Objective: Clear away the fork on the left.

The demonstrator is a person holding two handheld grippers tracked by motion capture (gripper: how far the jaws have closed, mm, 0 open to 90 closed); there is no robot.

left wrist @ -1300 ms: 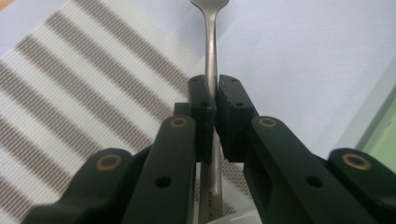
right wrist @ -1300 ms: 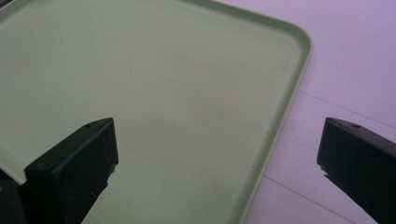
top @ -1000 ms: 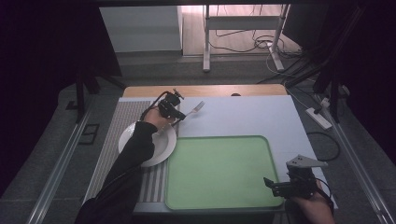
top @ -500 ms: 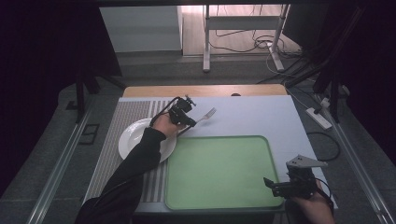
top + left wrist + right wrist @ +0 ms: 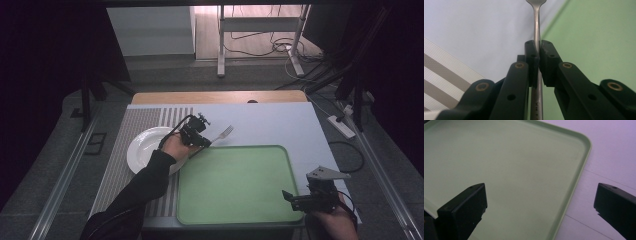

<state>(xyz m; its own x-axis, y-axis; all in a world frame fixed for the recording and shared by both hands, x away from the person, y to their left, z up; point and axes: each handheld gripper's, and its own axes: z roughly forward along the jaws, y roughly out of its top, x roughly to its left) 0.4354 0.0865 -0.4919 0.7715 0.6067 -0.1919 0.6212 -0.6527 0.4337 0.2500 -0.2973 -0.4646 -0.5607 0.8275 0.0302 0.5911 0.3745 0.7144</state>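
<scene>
My left gripper (image 5: pixel 538 53) clamps the fork (image 5: pixel 537 25) mid-handle, above the green tray's (image 5: pixel 235 215) far-left corner beside the plate (image 5: pixel 142 150). Long axis in line with my jaws, tines pointing away, toward far right. My right gripper (image 5: pixel 540 205) gapes wide, holding nothing.

A table (image 5: pixel 280 125) covered in pale lilac is seen, on which a green tray (image 5: pixel 235 185) is set toward the near edge, a grey-and-white striped mat (image 5: pixel 145 120) is laid along the left side, and a white plate (image 5: pixel 142 150) is placed on that mat.
</scene>
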